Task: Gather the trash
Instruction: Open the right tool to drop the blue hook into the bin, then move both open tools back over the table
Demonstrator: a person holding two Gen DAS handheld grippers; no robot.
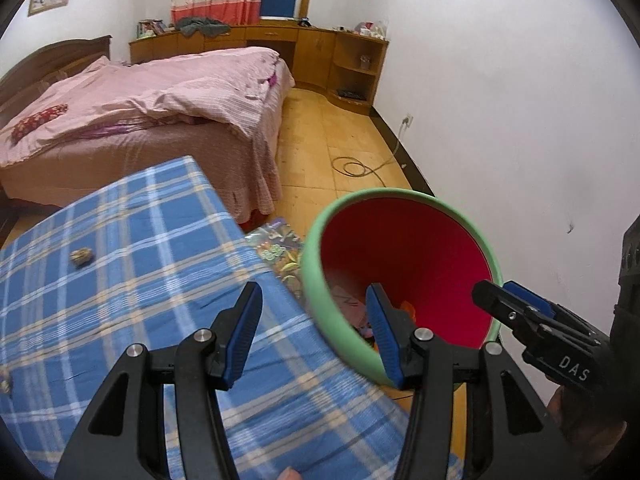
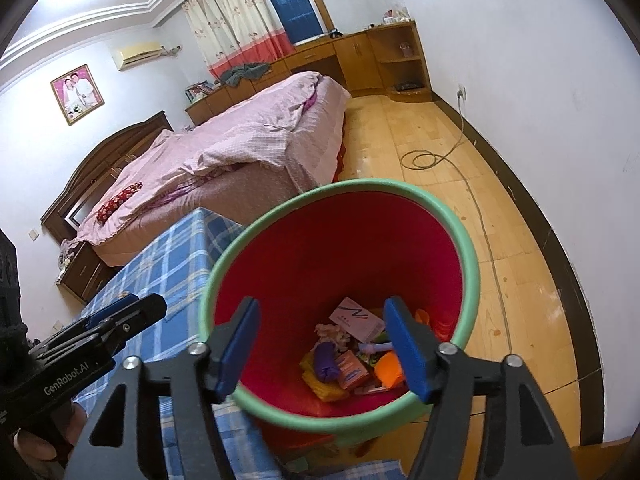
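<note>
My right gripper (image 2: 320,344) hangs over the mouth of a red bin with a green rim (image 2: 472,264), its jaws spread apart and holding nothing. Straight below and between the jaws, at the bottom of the bin, lies a heap of trash (image 2: 348,364): a white card, a small pink box, something purple, something orange, yellow wrapping.

My left gripper (image 1: 316,332) also has its jaws apart and empty. Its left jaw sits over the blue checked cloth of the desk (image 1: 120,280); its right jaw overlaps the near rim of the bin, which stands just right of the desk's edge. A small crumpled brownish scrap (image 1: 81,257) lies on the cloth, well ahead and left of these jaws, touching neither. Another scrap (image 1: 5,378) shows at the far left edge, mostly cut off.
</note>
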